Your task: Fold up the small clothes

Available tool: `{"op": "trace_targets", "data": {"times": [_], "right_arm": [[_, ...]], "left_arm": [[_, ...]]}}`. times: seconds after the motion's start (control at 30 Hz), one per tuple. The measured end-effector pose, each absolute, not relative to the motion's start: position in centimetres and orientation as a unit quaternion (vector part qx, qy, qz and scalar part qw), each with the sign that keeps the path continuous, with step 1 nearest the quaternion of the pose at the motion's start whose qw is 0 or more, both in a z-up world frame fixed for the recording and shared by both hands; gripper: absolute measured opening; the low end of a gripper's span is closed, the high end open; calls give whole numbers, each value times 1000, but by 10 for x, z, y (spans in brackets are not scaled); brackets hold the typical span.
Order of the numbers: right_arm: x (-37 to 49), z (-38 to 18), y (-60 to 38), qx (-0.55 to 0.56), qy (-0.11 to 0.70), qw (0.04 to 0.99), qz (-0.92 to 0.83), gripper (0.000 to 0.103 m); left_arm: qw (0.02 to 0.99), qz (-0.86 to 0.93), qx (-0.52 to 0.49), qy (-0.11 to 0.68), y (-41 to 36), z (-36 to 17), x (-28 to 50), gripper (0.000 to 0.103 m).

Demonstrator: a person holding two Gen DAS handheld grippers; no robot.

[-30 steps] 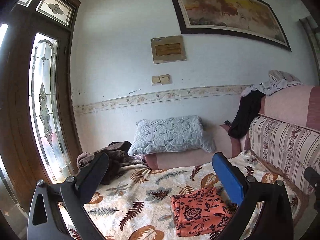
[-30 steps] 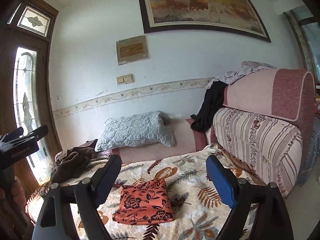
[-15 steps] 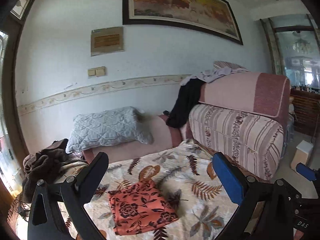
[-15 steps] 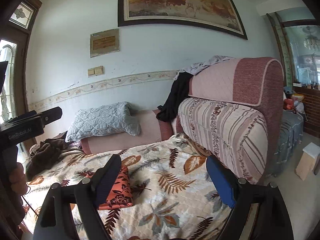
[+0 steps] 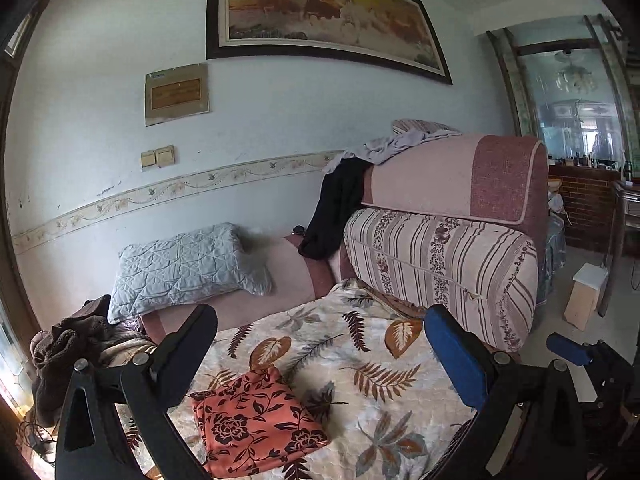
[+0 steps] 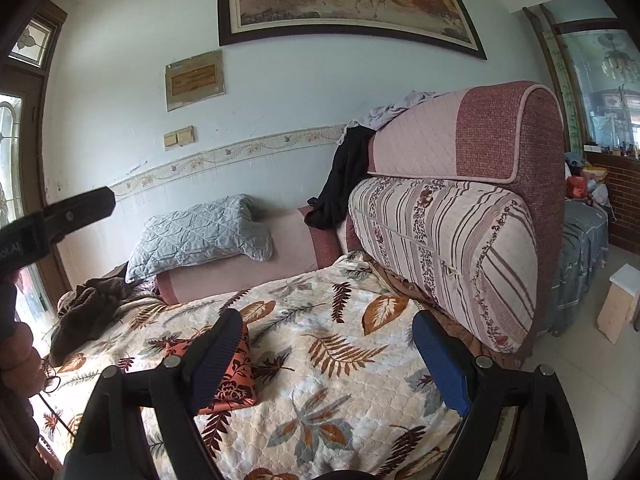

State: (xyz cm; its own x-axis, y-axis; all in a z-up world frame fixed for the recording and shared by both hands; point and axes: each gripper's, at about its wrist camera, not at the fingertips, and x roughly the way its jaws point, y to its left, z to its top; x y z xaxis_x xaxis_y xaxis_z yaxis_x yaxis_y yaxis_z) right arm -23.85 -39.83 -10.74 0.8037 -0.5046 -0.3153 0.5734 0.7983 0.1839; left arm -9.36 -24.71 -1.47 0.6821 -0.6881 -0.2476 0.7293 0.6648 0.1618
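Note:
A folded orange cloth with a dark flower print (image 5: 260, 420) lies on the leaf-patterned blanket (image 5: 372, 364) that covers the sofa seat. My left gripper (image 5: 320, 320) hovers open above and just behind it, with nothing between its fingers. In the right wrist view the orange cloth (image 6: 236, 376) is partly hidden behind the left finger of my right gripper (image 6: 328, 324), which is also open and holds nothing. The left gripper's black fingertip (image 6: 92, 204) shows at the left edge there.
A grey quilted pillow (image 5: 184, 264) leans on the far armrest. Brown clothes (image 5: 68, 344) are heaped at the left end. A black garment (image 5: 336, 208) and a pale one (image 5: 396, 146) hang over the sofa back above a striped cushion (image 5: 444, 268). A small wooden box (image 5: 584, 296) stands on the floor.
Both views have swung to the right, so the door has left the left wrist view and the orange cloth has shifted left. Both grippers stayed open.

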Motion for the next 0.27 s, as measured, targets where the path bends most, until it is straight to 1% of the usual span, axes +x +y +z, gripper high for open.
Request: {"op": "trace_targets", "data": {"times": [0.2, 0.27], "right_arm": [[-235, -108, -394, 131, 135, 938, -291, 89], [-233, -107, -393, 132, 140, 936, -294, 89]], "left_arm": [[887, -444, 101, 79, -235, -12, -100, 103], [883, -450, 87, 96, -229, -12, -92, 103]]}}
